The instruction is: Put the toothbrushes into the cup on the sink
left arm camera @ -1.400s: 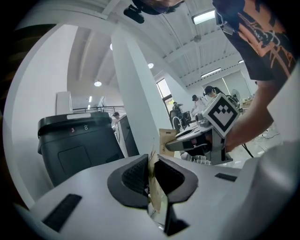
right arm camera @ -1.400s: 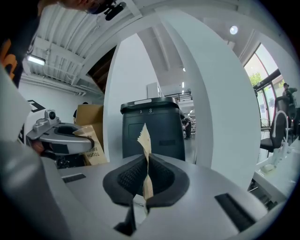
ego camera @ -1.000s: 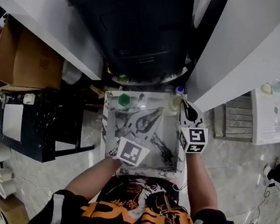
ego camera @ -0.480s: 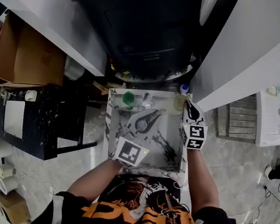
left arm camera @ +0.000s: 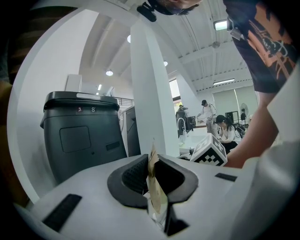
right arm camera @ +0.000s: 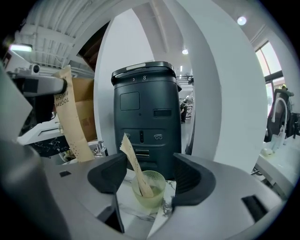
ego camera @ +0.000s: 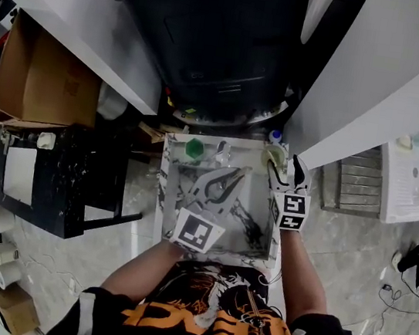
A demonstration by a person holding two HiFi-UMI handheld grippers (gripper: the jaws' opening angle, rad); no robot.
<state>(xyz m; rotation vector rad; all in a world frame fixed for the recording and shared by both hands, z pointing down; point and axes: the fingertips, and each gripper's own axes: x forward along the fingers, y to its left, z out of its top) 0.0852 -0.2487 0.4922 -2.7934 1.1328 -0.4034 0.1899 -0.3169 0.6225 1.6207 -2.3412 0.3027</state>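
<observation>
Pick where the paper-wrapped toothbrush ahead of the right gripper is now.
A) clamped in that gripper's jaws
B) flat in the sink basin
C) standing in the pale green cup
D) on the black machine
C: in the right gripper view the wrapped toothbrush leans inside the cup, and the right gripper has just opened its jaws, which stand apart and clear of it.

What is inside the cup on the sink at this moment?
One paper-wrapped toothbrush stands tilted in the pale green cup, its top leaning left above the rim. Its wrapper covers the brush itself. Nothing else shows in the cup.
</observation>
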